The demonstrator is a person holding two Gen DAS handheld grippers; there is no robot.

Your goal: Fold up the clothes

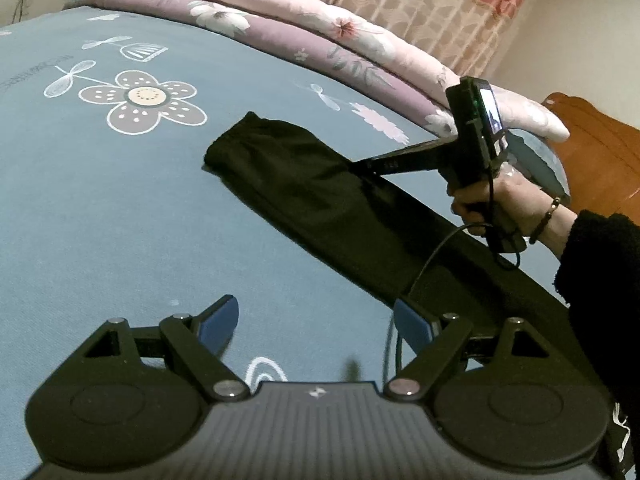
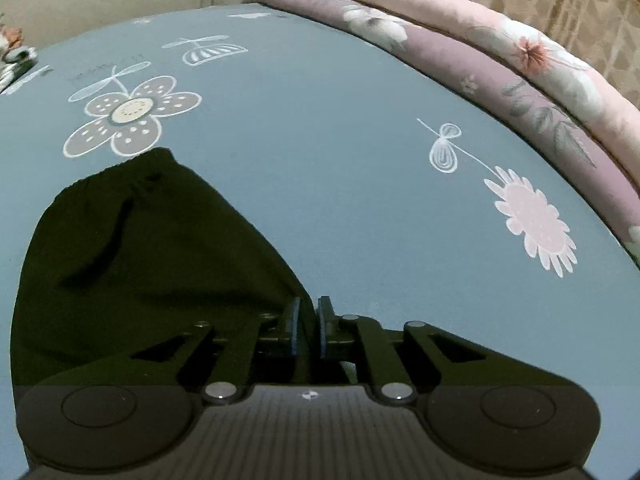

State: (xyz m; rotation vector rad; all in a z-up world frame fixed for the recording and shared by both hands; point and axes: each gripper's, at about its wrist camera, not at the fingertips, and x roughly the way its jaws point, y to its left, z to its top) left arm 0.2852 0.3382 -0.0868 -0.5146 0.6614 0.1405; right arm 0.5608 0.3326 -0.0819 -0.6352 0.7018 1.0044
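My right gripper [image 2: 307, 326] is pinched shut on the right edge of the black trousers [image 2: 152, 264], which lie flat on the blue bedsheet [image 2: 320, 140], my left gripper [image 1: 316, 320] hangs wide open and empty above free sheet, and the trousers' near end is cut off from view.

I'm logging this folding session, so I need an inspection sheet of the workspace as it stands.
Surface: blue flower-print bedsheet, smooth.
Job's things: black trousers lying flat across the sheet.
Clutter: nothing seen on the sheet.
Grippers: left gripper open over the sheet, empty; right gripper shut on the trousers' edge.
Cables: black cable hanging from the right gripper's handle over the trousers.
Surroundings: folded floral quilts, patterned curtain, wooden bed frame.
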